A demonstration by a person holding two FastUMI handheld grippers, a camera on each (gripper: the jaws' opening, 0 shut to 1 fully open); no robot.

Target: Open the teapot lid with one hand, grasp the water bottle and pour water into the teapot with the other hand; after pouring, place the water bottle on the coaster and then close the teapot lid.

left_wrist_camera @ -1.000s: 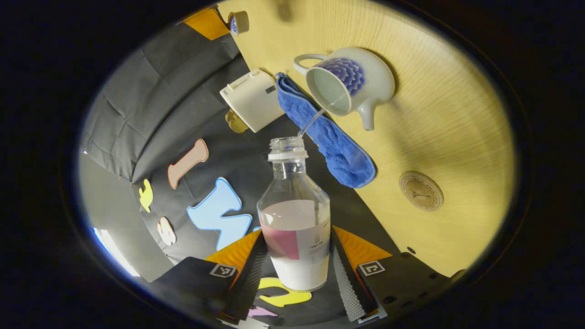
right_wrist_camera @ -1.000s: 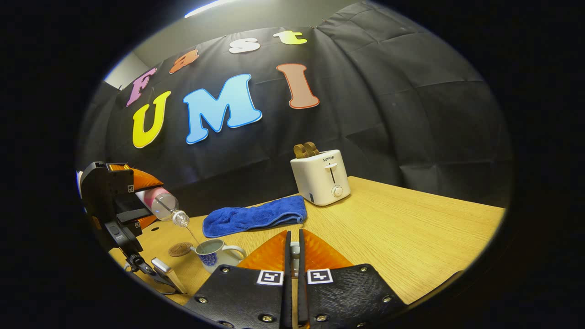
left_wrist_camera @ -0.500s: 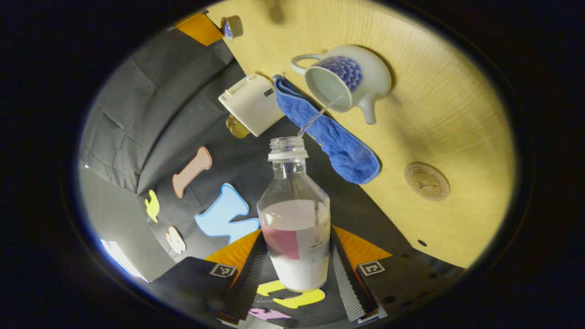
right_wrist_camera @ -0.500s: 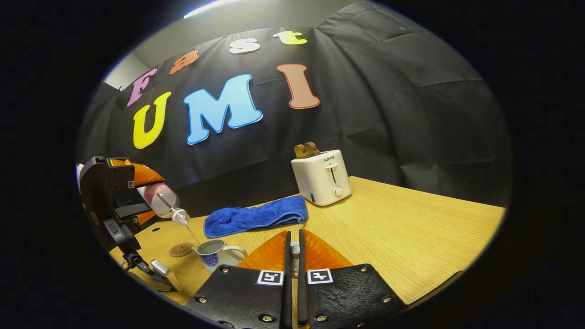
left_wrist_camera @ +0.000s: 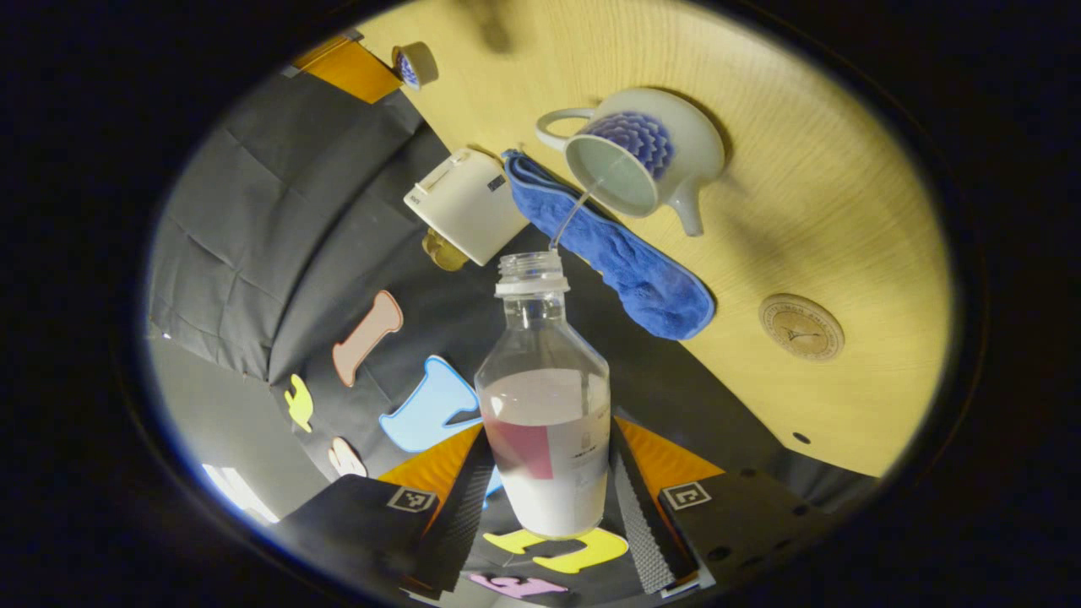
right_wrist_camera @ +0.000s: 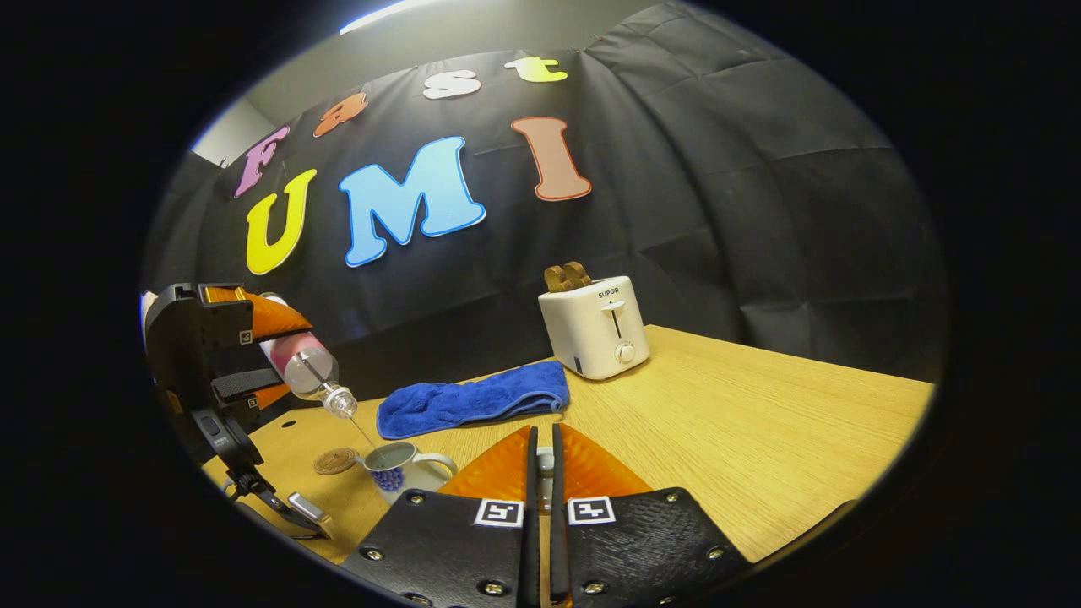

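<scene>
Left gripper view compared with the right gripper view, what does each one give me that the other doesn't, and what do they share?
Left gripper view: a look down into the open teapot, with the stream from the water bottle landing inside, and the left gripper clamped on the bottle's sides.
Right gripper view: a side look at the tilted bottle above the teapot, the toaster's front, and the right gripper shut on the lid.
Both: teapot, bottle, coaster, blue towel, toaster, wooden table.
</scene>
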